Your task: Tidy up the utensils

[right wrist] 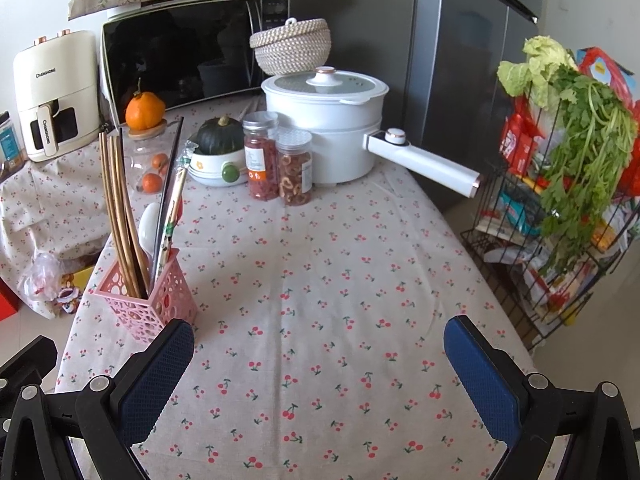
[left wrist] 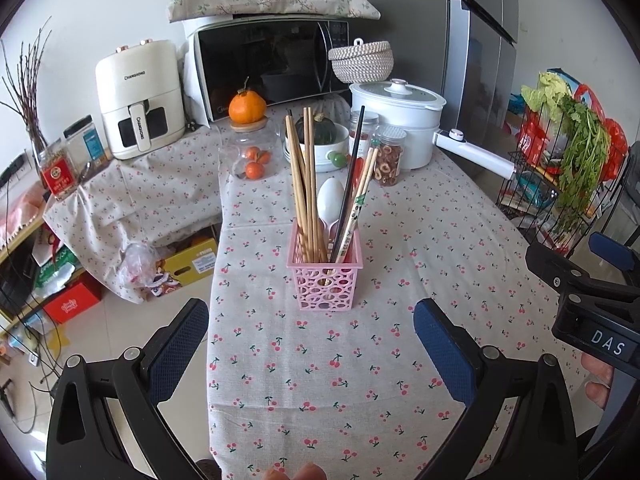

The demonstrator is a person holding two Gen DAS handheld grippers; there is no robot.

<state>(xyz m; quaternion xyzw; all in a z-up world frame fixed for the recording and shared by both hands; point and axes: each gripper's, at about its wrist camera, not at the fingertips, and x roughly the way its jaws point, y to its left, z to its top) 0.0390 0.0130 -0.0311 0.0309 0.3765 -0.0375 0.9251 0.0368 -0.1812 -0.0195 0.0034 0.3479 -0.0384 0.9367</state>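
The basket [left wrist: 325,276], pink and perforated, stands upright on the table [left wrist: 400,360] near its left edge, about midway along it. It holds wooden chopsticks [left wrist: 304,184], one black chopstick [left wrist: 352,168], a printed pair [left wrist: 360,200] and a white spoon [left wrist: 330,200], all on end, their long axes running up and fanning slightly. No utensil lies loose on the cloth in either view.

The left gripper [left wrist: 311,344] hovers straight in front of the basket, jaws spread wide and holding nothing; the basket sits centred ahead of the gap. The right gripper [right wrist: 318,364] hangs further right over bare cloth, jaws likewise spread and empty; from it the basket lies off to the left, just beyond the left finger. The left gripper is judged the nearer and better aligned.

At the far edge stand a jar [left wrist: 250,152] of oranges, a bowl [left wrist: 324,148] with a squash, two snack jars [left wrist: 390,156] and a white pot [left wrist: 400,120], its handle jutting right. All are well apart from the basket. A wire rack [right wrist: 560,220] stands off the right edge. Nothing obstructs a straight approach; the leaning utensil tops are judged the only snag risk.
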